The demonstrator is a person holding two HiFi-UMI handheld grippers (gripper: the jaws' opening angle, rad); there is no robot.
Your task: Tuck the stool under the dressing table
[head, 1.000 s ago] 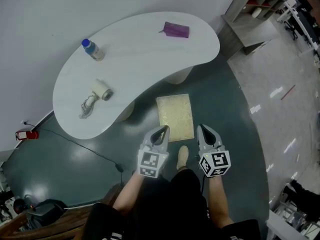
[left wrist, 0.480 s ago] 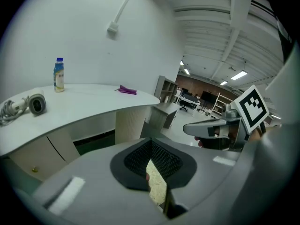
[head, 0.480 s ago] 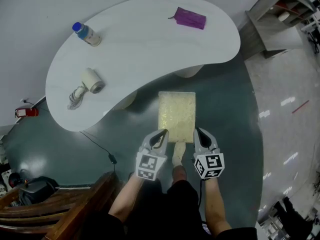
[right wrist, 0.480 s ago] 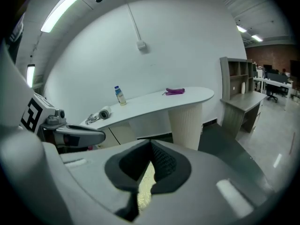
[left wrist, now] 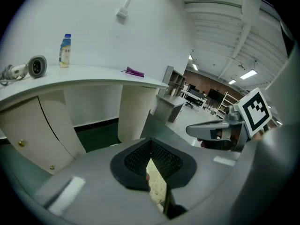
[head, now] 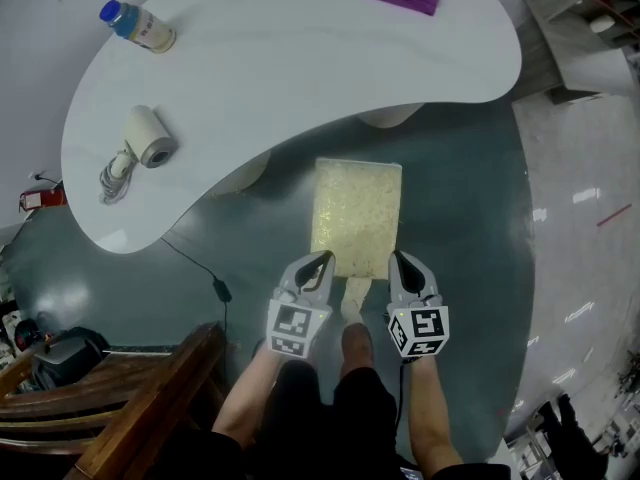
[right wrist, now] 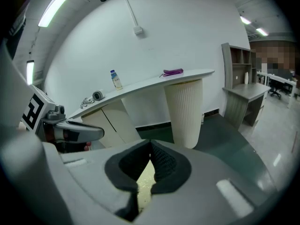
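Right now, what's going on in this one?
A person stands at a white dressing table with a gripper in each hand. The left gripper and the right gripper are both shut and empty, poised at the near end of the cream-topped stool; whether they touch it can't be told. The stool is out on the floor in front of the table, not yet tucked under.

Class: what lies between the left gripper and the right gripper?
Between the left gripper and right gripper: the person's pale shoe, at the stool's near edge, as the head view shows.
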